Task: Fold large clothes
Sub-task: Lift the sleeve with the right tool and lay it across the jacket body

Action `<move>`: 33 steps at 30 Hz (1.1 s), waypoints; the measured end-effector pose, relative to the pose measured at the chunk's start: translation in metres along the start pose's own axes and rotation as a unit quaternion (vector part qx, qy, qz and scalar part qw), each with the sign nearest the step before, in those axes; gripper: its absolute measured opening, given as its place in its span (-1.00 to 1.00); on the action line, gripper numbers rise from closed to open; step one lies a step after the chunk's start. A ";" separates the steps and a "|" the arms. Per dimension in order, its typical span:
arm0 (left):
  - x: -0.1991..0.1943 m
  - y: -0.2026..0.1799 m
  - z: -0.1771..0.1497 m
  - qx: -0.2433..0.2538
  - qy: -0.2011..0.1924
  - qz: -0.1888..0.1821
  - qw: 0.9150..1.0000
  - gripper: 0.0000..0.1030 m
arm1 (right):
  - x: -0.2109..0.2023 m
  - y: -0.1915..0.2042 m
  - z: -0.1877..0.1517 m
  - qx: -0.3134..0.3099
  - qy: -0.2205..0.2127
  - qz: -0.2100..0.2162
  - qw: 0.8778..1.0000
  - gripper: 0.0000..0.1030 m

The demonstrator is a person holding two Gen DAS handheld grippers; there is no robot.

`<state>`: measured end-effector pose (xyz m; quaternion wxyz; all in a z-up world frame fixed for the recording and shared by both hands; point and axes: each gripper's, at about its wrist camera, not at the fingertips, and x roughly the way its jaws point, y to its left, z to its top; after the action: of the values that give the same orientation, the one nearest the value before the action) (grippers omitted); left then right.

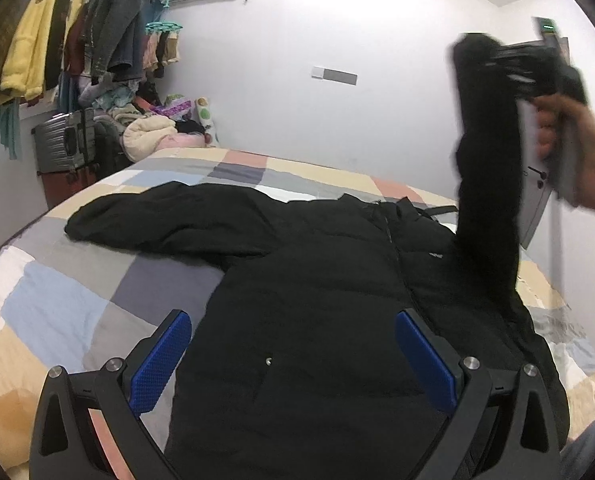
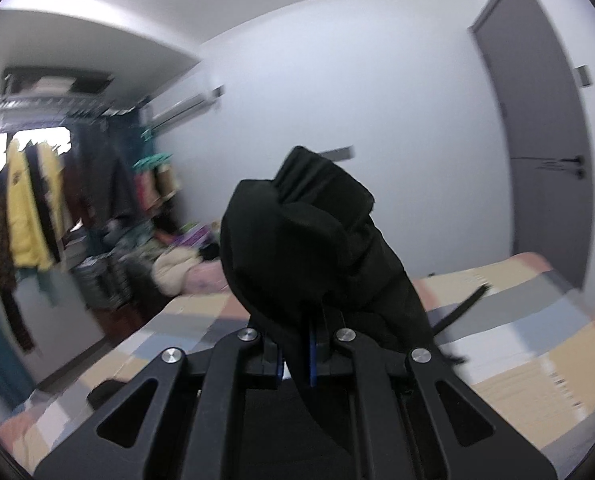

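**Black jacket on the bed, one sleeve raised**

The left gripper (image 1: 293,354) is hovering, spread wide, over the black jacket (image 1: 317,280) lying on the patchwork bed (image 1: 57,300). Up and to its right, the right gripper (image 2: 313,344) is pinching the sleeve (image 1: 485,184). Bare quilt is lying left of the left gripper. The small chest logo (image 1: 434,255) is unreadable.

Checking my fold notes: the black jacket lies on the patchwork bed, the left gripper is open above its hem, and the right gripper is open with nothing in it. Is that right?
Not quite. The right gripper is not open and unloaded: it is shut on the jacket sleeve, lifted off the patchwork bed, as the right wrist view shows. The rest holds: the black jacket lies on the bed and the left gripper is open above its hem.
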<state>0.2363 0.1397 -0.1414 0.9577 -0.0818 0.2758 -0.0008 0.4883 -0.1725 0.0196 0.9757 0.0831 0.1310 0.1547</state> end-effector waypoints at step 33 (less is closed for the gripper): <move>0.058 0.023 -0.017 -0.033 0.046 -0.007 0.998 0.99 | 0.153 0.058 -0.265 -0.063 0.279 0.056 0.956 -0.75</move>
<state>0.2752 0.1574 -0.1896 0.9407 -0.1152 0.3192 -0.0017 0.5379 -0.0369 -0.2560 0.8931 -0.0181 0.3834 0.2346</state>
